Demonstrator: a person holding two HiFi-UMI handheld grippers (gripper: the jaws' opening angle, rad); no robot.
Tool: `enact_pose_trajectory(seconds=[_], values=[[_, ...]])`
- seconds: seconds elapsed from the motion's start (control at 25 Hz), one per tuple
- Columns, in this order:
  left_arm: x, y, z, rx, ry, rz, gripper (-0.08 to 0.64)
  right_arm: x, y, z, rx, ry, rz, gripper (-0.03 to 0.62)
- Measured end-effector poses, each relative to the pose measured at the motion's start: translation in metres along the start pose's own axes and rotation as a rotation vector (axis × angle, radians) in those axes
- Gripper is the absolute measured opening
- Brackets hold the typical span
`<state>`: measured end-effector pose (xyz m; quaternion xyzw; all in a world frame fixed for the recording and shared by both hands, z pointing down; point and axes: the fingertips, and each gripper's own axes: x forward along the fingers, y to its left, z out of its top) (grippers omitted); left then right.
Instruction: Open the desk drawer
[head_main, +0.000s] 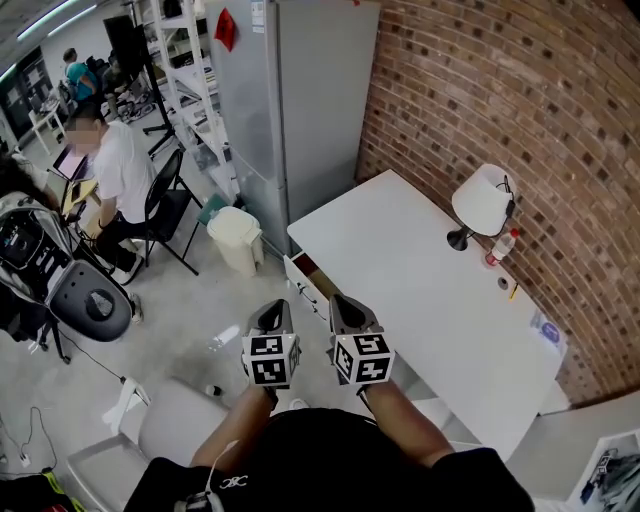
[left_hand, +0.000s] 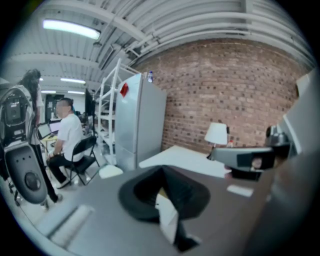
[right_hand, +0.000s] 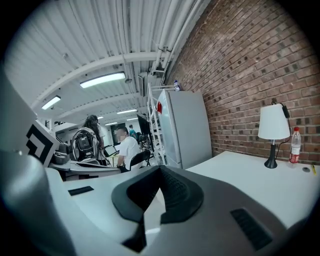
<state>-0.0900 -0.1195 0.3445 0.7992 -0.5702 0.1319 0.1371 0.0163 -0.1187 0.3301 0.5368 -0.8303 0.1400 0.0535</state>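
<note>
The white desk (head_main: 420, 290) stands along the brick wall. At its near left corner the drawer (head_main: 303, 280) sits a little way out, with a brown gap showing behind its white front. Both grippers hover side by side in front of that corner, apart from the drawer. My left gripper (head_main: 272, 310) is shut and empty, and its black pads (left_hand: 172, 192) meet. Just to its right, my right gripper (head_main: 345, 305) is shut on nothing too, its pads (right_hand: 175, 192) closed together. The desk (right_hand: 250, 180) lies ahead in the right gripper view.
On the desk's far side stand a white lamp (head_main: 482, 200) and a bottle (head_main: 503, 247). A tall grey cabinet (head_main: 290, 110) and a white bin (head_main: 237, 238) are beyond the drawer. A person (head_main: 115, 175) sits on a black chair at the left.
</note>
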Motion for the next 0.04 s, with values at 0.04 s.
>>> enact_pose_trajectory(seconds=[0.04], values=[[0.0005, 0.0017, -0.0018, -0.005, 0.003, 0.001, -0.002, 0.0010, 0.0008, -0.0019, 0.000, 0.003, 0.002, -0.002]])
